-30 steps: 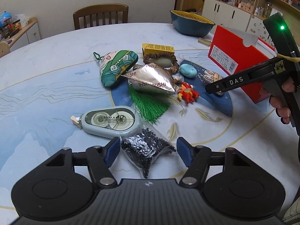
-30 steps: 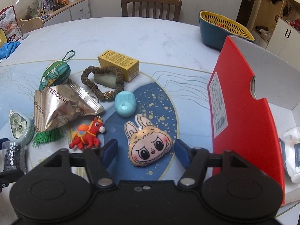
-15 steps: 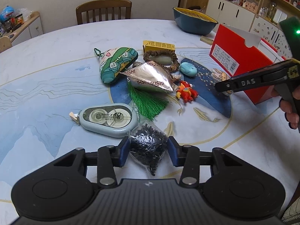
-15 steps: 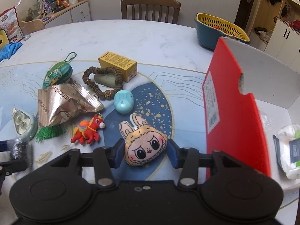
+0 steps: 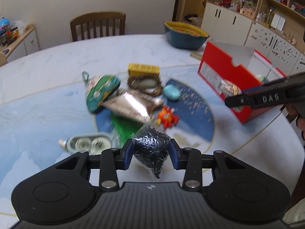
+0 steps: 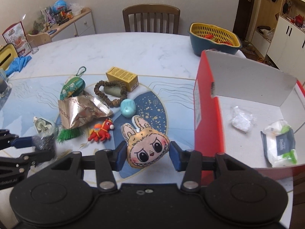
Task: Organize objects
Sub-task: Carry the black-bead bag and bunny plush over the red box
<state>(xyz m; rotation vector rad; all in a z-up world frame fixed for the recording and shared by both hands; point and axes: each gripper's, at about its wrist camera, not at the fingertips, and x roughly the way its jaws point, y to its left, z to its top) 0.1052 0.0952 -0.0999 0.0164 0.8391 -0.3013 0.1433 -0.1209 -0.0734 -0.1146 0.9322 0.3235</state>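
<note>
My left gripper (image 5: 151, 153) is shut on a clear bag of black beads (image 5: 151, 147), held above the table. My right gripper (image 6: 147, 153) is shut on a tan rabbit-face plush (image 6: 146, 146), also lifted off the table. The open red shoebox (image 6: 207, 114) stands to the right, with a wipes pack (image 6: 279, 146) and a white packet (image 6: 241, 121) inside. The right gripper (image 5: 231, 95) shows in the left wrist view too, in front of the shoebox (image 5: 228, 72), the plush (image 5: 229, 89) between its fingers.
On the table lie a correction tape (image 5: 89, 143), green tassel (image 5: 124, 126), foil pack (image 6: 82, 111), green pouch (image 6: 72, 86), yellow box (image 6: 122, 78), bead bracelet (image 6: 110, 91), blue soap-like piece (image 6: 128, 107) and red horse toy (image 6: 100, 132). A yellow-blue basket (image 6: 214, 38) and chair (image 6: 150, 19) stand behind.
Both grippers closed on their things, the left on the bead bag and the right on the plush, and lifted them off the table.
</note>
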